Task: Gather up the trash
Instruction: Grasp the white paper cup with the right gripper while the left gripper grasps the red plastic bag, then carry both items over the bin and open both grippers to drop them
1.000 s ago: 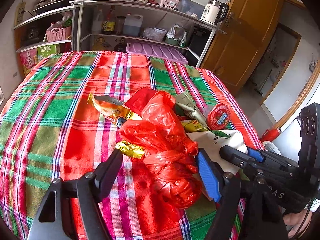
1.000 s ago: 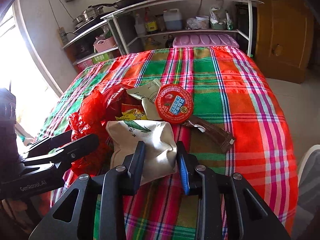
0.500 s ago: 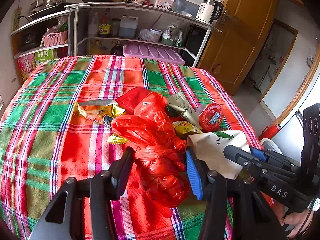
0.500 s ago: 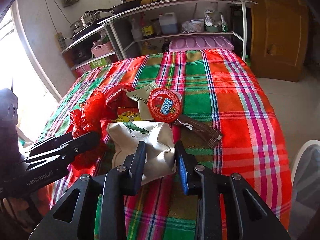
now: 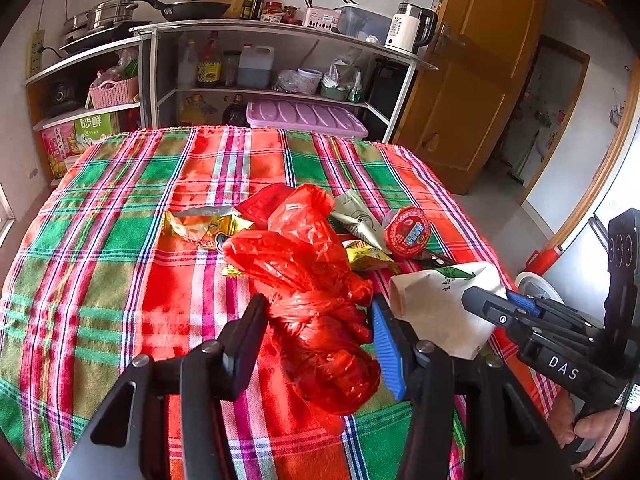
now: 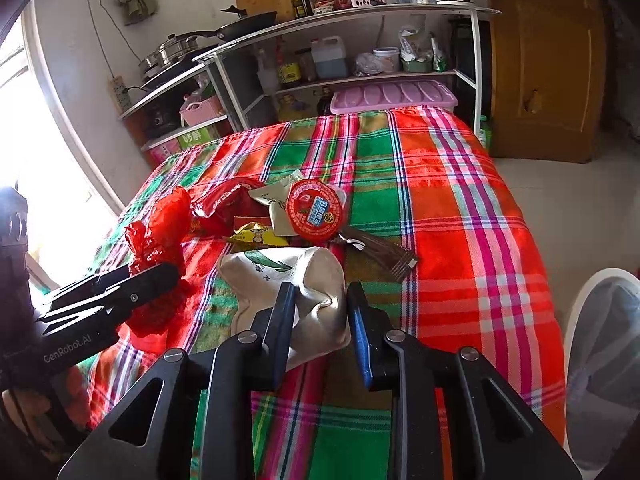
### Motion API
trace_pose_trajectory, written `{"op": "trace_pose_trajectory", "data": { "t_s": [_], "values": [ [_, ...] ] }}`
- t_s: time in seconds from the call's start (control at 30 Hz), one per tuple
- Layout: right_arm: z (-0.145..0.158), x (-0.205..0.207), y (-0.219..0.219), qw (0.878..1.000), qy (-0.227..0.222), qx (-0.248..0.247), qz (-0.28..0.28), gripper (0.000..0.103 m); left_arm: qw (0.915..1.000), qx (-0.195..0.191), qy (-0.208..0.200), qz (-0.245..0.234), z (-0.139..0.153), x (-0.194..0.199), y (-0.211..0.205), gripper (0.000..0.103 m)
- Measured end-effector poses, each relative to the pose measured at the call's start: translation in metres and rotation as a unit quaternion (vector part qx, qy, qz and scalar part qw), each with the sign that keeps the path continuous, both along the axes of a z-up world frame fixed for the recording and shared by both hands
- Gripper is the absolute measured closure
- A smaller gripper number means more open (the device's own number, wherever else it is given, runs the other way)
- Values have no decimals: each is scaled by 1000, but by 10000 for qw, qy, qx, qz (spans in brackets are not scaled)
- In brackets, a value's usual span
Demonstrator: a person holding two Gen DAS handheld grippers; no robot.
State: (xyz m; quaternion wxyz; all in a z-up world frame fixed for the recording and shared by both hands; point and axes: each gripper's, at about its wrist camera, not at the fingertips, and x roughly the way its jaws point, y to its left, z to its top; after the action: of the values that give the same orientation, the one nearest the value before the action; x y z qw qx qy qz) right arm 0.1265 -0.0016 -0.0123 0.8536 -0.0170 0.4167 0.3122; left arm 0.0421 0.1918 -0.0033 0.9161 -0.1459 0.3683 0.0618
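Note:
My left gripper (image 5: 316, 320) is shut on the knotted end of a red plastic bag (image 5: 308, 264), which rests on the plaid tablecloth (image 5: 120, 240). My right gripper (image 6: 320, 308) is shut on a white paper bag (image 6: 288, 280) with a green leaf print, at the table's near edge; that bag also shows in the left wrist view (image 5: 436, 300). Behind them lies a trash pile: a round red lid (image 6: 316, 210), a yellow snack wrapper (image 5: 200, 228), a pale cone wrapper (image 5: 356, 216) and a brown wrapper (image 6: 384, 252).
A metal shelf unit (image 5: 280, 60) with bottles, pans and a kettle stands behind the table. A lilac plastic lid (image 5: 304, 116) lies at the table's far edge. A wooden door (image 5: 472, 80) is to the right. A white bin rim (image 6: 600, 344) shows at the right.
The left gripper's jaws have closed in on the red bag's knotted end. Both grippers have drawn back towards the near edge, each with its bag.

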Motion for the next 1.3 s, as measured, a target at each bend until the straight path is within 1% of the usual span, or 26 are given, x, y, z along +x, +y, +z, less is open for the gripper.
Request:
{"op": "trace_pose_trajectory", "data": {
  "t_s": [0.23, 0.53, 0.7, 0.9, 1.3],
  "values": [
    [8, -6, -18, 9998, -57, 132, -135, 76, 9998, 150, -92, -135, 11, -8, -13, 50],
    [24, -13, -49, 9985, -223, 241, -443, 76, 9984, 341, -231, -380, 23, -8, -41, 50],
    [30, -14, -77, 9966, -297, 282, -717, 76, 9966, 500, -304, -584, 30, -3, -64, 50],
    [39, -18, -112, 9932, -414, 298, -1048, 76, 9934, 584, -385, -908, 37, 8, -93, 50],
    [48, -23, -185, 9819, -523, 311, -1792, 76, 9854, 633, -434, -1521, 45, 31, -154, 50]
  ]
}}
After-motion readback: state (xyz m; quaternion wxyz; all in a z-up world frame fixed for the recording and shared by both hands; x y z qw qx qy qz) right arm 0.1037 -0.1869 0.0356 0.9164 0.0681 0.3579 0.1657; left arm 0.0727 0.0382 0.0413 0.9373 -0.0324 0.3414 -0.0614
